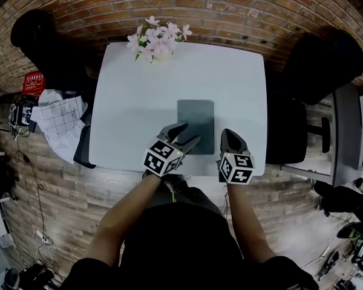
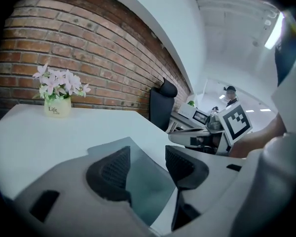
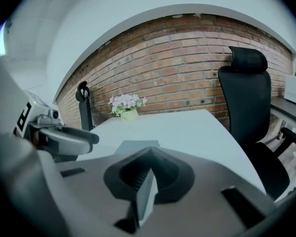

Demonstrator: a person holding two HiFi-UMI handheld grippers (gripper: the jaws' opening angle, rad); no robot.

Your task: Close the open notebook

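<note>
A dark grey-green notebook (image 1: 195,122) lies shut and flat on the white table (image 1: 133,95), near its front edge. My left gripper (image 1: 188,133) is open and hovers over the notebook's near left corner. In the left gripper view the cover (image 2: 144,185) shows in the gap between the two pads of the left gripper (image 2: 148,163), and neither pad touches it. My right gripper (image 1: 231,136) is shut with nothing in it, just right of the notebook. The right gripper view looks past the right gripper (image 3: 145,174) to the notebook (image 3: 138,145) ahead on the left.
A small pot of pink flowers (image 1: 156,41) stands at the table's far edge. Black office chairs sit at the right (image 1: 320,65) and at the far left (image 1: 39,32). A white checked cloth (image 1: 60,118) hangs beside the table's left side. Behind is a brick wall.
</note>
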